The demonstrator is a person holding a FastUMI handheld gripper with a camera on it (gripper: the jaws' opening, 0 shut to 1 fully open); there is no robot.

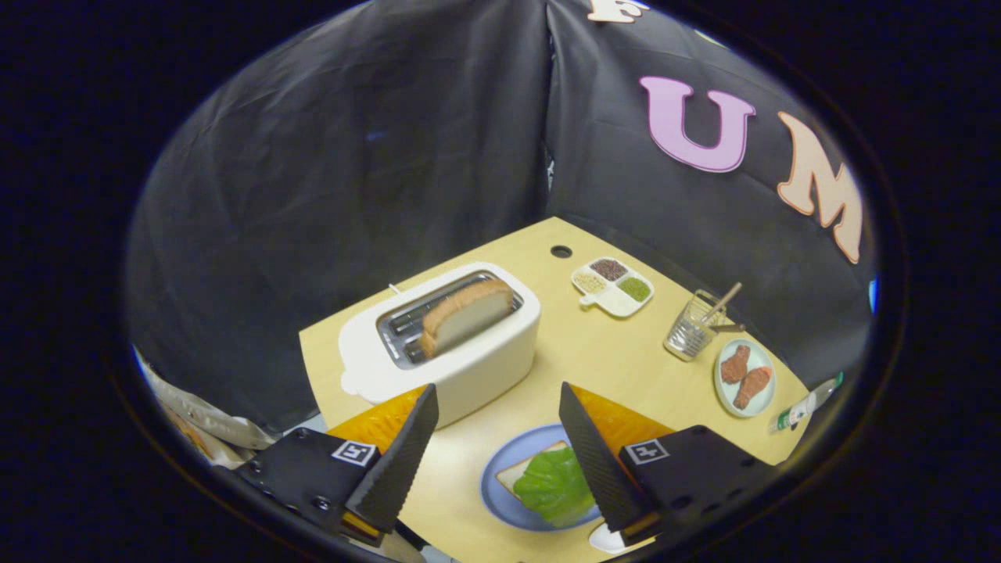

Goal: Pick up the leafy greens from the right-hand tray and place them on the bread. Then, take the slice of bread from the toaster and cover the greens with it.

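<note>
With the crinkled green lettuce leaf already lying on the pale bread slice on the round blue plate, the gripper hovers wide open and empty. The browned bread slice stands tilted in the white toaster's slot. Too shallow a pinch could likely drop it, or drag the toaster sideways.

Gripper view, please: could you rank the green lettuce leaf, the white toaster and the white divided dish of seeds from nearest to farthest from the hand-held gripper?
Hand-held gripper open.
1. Green lettuce leaf, on bread between the fingers.
2. White toaster, just ahead.
3. White divided dish of seeds, beyond.
</note>
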